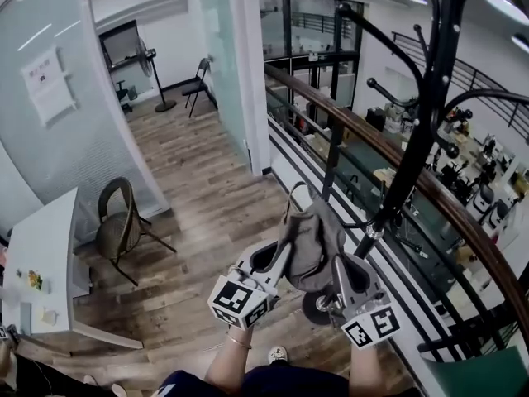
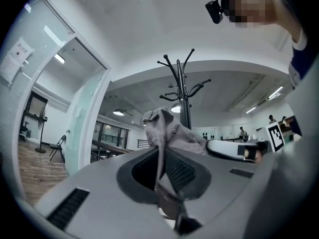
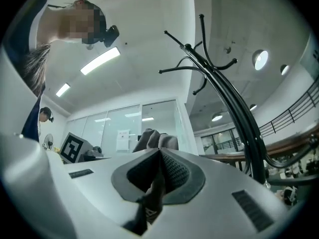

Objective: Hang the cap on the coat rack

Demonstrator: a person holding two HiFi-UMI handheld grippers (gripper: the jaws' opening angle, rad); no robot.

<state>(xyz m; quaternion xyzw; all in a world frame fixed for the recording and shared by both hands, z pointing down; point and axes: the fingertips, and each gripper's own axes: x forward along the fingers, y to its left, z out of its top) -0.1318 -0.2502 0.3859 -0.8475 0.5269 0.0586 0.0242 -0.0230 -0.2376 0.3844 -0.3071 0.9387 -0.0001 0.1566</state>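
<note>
A grey cap (image 1: 312, 238) hangs in the air between my two grippers, in front of the black coat rack (image 1: 417, 131). My left gripper (image 1: 281, 256) is shut on the cap's left edge, with fabric pinched between its jaws; the cap (image 2: 167, 133) bulges above them in the left gripper view. My right gripper (image 1: 337, 267) is shut on the cap's right edge, and grey fabric (image 3: 152, 190) runs down between its jaws. The rack's pole (image 3: 234, 108) and curved hooks (image 3: 179, 51) rise to the right of the right gripper. In the left gripper view the rack (image 2: 183, 91) stands straight behind the cap.
A wooden handrail (image 1: 364, 135) with a glass balustrade runs past the rack, with a lower floor beyond it. A glass partition (image 1: 223, 56) stands ahead on the left. A brown chair (image 1: 120, 226) and a white table (image 1: 41, 263) are at the left on the wood floor.
</note>
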